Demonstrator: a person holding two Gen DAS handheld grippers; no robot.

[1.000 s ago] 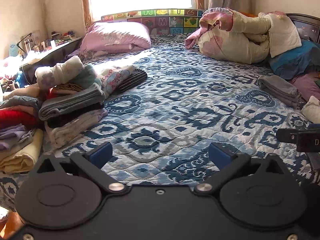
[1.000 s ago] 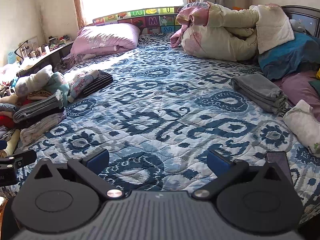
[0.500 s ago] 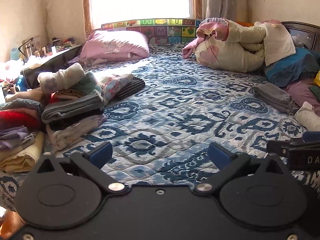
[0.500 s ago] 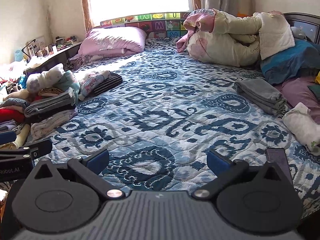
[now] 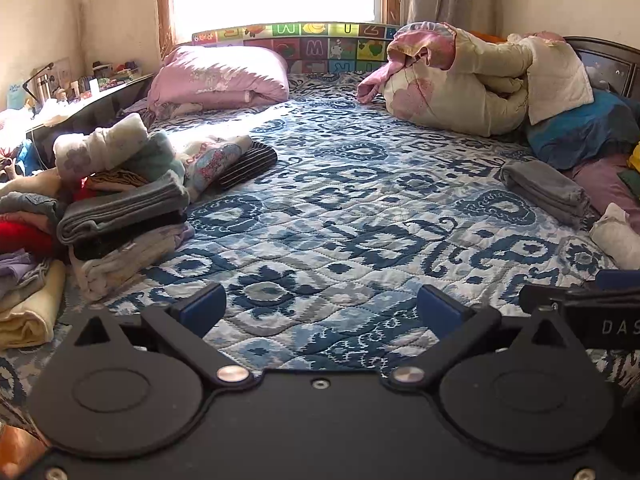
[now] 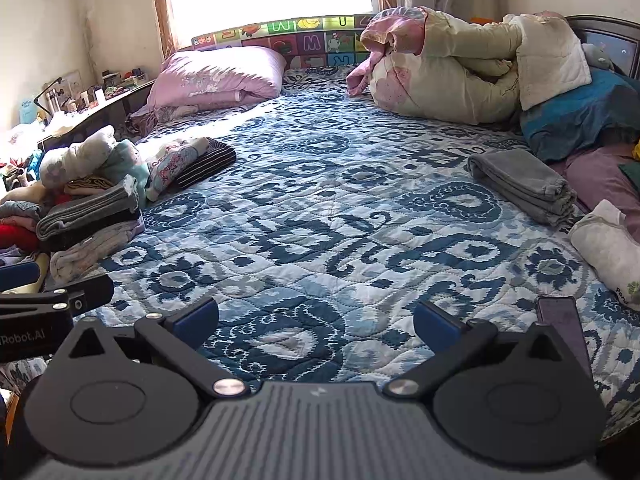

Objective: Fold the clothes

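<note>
folded grey garment (image 6: 520,184) lies far beyond both spread, empty jaws.

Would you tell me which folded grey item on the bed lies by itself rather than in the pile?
The folded grey towel on the right side of the quilt lies alone; the other grey piece sits within the stacked pile at the left edge.

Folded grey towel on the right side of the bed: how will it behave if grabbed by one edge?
Grey towel is probably floppy: soft stacked layers, so a one-edge grab likely unfolds it. Looks light and plush, so unlikely to slip. Pushed, it may bunch on the quilt.
</note>
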